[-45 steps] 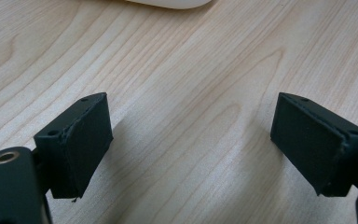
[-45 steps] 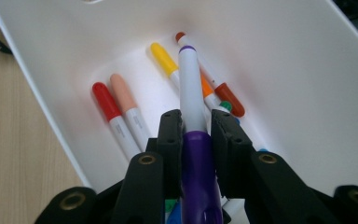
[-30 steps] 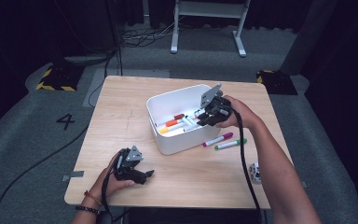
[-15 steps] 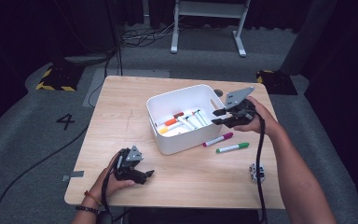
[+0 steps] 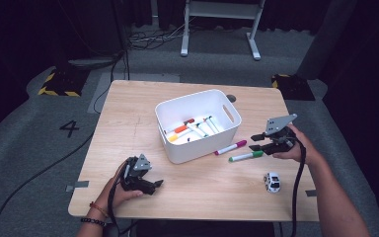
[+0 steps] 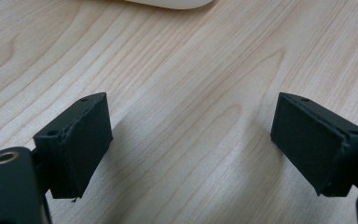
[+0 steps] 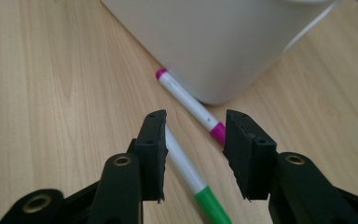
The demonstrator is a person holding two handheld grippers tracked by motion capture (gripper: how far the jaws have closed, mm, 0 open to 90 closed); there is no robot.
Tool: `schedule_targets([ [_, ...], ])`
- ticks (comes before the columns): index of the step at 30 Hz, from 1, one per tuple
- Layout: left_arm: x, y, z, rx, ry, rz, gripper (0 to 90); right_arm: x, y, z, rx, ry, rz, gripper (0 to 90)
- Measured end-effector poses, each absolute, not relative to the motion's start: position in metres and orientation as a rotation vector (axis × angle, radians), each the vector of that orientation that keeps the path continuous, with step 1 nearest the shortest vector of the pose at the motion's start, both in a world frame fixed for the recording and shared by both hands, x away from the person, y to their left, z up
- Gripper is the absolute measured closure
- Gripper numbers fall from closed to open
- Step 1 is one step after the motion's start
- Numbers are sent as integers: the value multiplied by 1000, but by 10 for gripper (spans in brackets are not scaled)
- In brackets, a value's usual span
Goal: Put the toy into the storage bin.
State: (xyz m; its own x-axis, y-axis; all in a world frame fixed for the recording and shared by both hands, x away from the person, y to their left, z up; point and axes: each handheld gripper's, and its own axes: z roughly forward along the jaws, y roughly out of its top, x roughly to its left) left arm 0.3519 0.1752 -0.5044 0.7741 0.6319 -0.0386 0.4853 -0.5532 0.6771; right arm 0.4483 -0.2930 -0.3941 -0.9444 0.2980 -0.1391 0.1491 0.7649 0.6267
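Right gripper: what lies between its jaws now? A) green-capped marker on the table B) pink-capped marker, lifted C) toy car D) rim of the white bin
A: in the right gripper view the open right gripper straddles the green-capped marker, which lies flat on the table; the pink-capped marker lies beyond it against the white bin.

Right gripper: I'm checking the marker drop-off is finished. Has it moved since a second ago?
Yes. The right gripper moved from over the white bin rightward to the green marker.
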Motion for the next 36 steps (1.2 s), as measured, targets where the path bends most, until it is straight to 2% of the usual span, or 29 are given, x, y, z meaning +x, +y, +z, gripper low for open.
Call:
schedule_targets([
  [9,352,175,-504,2268,828,274,126,473,-308,-453,549,2774,868,524],
  [17,352,175,-504,2268,827,274,126,484,-317,-478,632,2791,831,504],
  [20,352,175,-504,2267,828,274,126,482,-318,-480,641,2800,846,534],
  [22,352,175,-504,2268,828,274,126,478,-320,-479,615,2818,857,602],
  [29,352,175,-504,2269,827,275,125,461,-315,-478,443,2897,857,728],
  [36,352,175,-504,2272,826,280,125,452,-304,-477,370,2930,846,678],
])
